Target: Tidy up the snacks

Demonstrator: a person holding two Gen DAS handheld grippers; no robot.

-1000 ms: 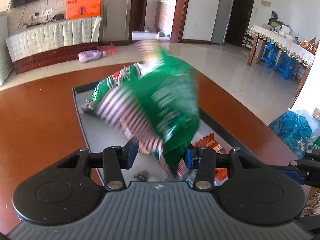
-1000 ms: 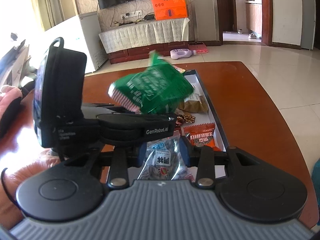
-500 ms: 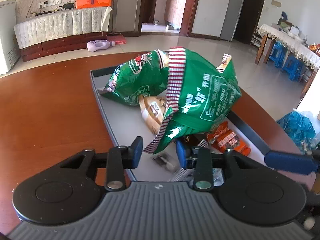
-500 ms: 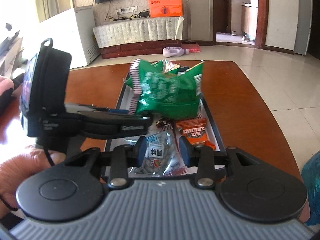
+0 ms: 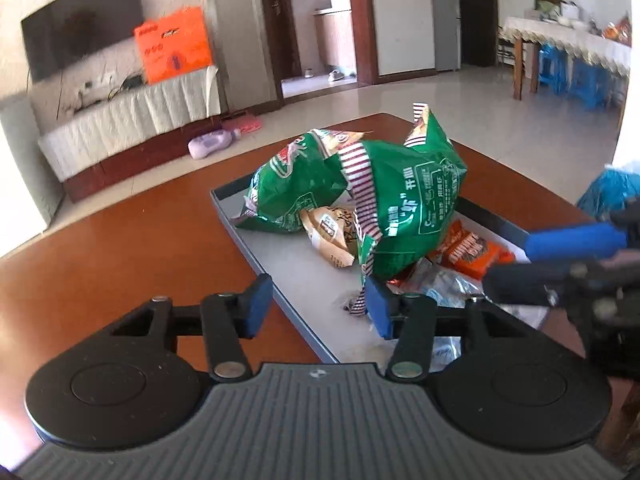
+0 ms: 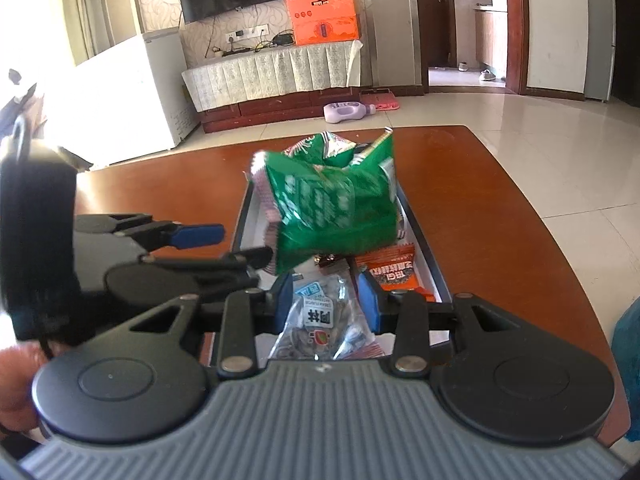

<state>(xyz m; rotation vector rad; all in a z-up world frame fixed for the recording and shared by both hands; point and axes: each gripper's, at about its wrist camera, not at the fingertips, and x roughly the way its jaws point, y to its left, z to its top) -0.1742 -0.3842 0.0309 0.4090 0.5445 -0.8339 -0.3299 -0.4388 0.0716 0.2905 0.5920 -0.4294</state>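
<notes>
A green snack bag (image 5: 404,208) with a red-striped edge stands on the pile in the grey tray (image 5: 280,276), leaning on a second green bag (image 5: 288,188). My left gripper (image 5: 318,306) is at the tray's near left edge and its jaws are opening. Only the bag's lower striped corner hangs by the right pad, unpressed. Under the bags lie a tan packet (image 5: 332,236) and an orange packet (image 5: 472,248). In the right wrist view my right gripper (image 6: 325,304) is shut on a clear snack packet (image 6: 320,320) over the tray's near end (image 6: 424,248). The left gripper (image 6: 244,245) shows at its left.
The tray lies on a brown wooden table (image 5: 120,260) whose far edge is just beyond it. A blue plastic bag (image 5: 612,192) sits off the table's right side. A person's hand (image 6: 12,380) holds the left gripper. A purple bottle (image 6: 344,112) lies on the floor.
The left gripper has let go of the green bag, which now rests on the pile in the tray. Its jaws stand wider and it has drawn back leftward. The right gripper has kept still.
</notes>
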